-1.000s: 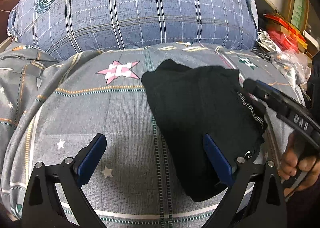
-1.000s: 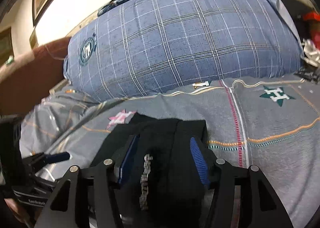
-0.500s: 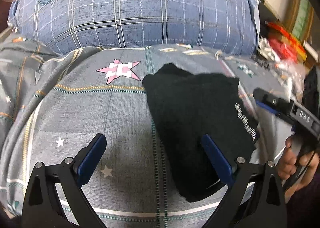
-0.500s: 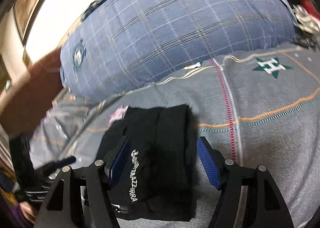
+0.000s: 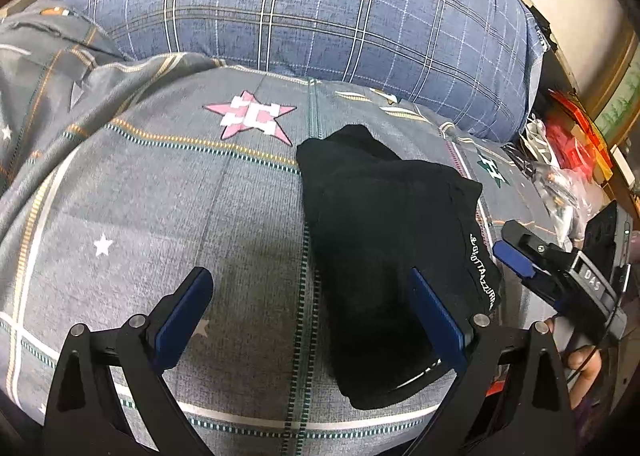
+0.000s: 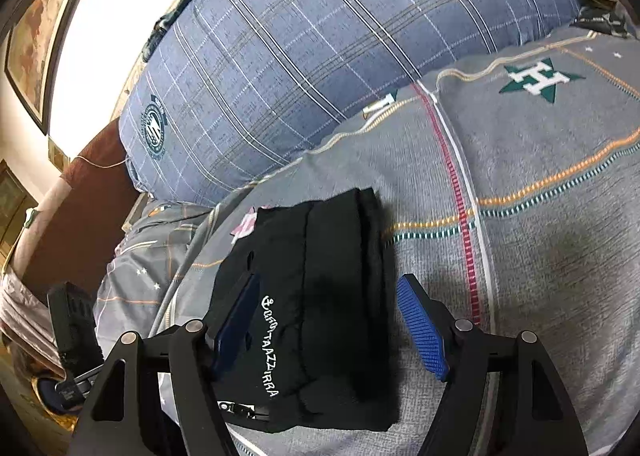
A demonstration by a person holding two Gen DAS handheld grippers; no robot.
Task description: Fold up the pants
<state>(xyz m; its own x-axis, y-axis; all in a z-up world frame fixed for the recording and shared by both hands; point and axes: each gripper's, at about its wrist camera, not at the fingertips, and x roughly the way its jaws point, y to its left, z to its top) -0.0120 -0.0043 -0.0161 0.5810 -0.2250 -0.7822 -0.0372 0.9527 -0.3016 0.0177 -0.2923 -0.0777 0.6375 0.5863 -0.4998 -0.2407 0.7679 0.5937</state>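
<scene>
Lying folded on the bed (image 5: 168, 196), the pants (image 6: 320, 296) were released, both grippers' jaws spread; only withdrawal seemed needed.

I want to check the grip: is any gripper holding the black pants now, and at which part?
Nothing is held. The folded black pants lie on the bed; the right gripper, just opening, straddles them without pressing, and the left gripper is open.
</scene>
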